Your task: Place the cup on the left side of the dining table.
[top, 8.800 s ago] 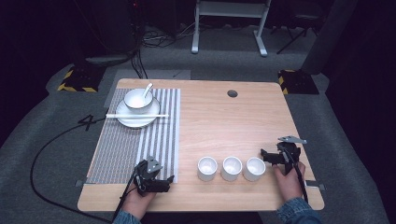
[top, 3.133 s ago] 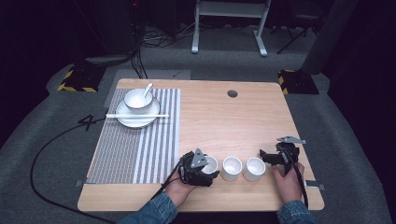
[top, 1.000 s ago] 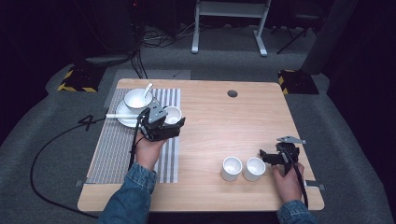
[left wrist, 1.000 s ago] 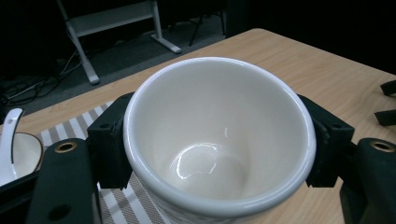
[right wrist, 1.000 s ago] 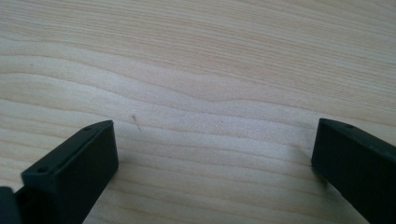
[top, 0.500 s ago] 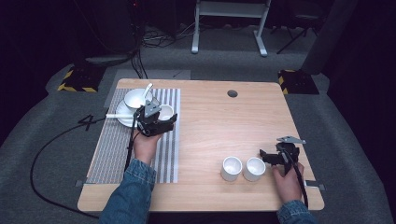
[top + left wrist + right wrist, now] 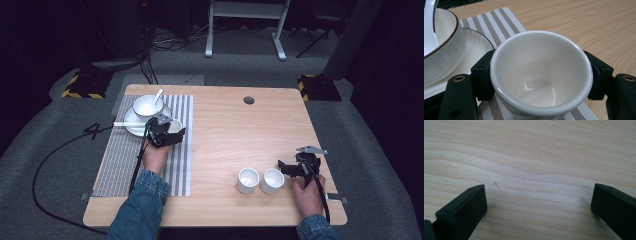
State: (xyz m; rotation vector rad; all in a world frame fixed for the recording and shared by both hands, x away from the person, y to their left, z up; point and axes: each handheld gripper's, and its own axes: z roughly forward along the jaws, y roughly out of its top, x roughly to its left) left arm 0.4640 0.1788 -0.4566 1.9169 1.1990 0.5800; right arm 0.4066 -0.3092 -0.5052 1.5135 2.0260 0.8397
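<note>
The left gripper [image 7: 167, 134], fingers clamped on a white cup [image 7: 541, 75], holds it over the striped placemat [image 7: 122, 160] at the plate's [image 7: 131, 127] four o'clock; setting down and release likely follow. The right gripper [image 7: 292, 167] rests wide open, empty, on the surface [image 7: 240, 130].

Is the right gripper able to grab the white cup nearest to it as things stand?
Probably yes: the right gripper stands open and empty beside the nearest cup, with bare table between them.

Blue denim sleeves; each hand carries a black gripper with blocky fingers [image 7: 482, 75], brass-ringed screw holes, trailing black cable.
</note>
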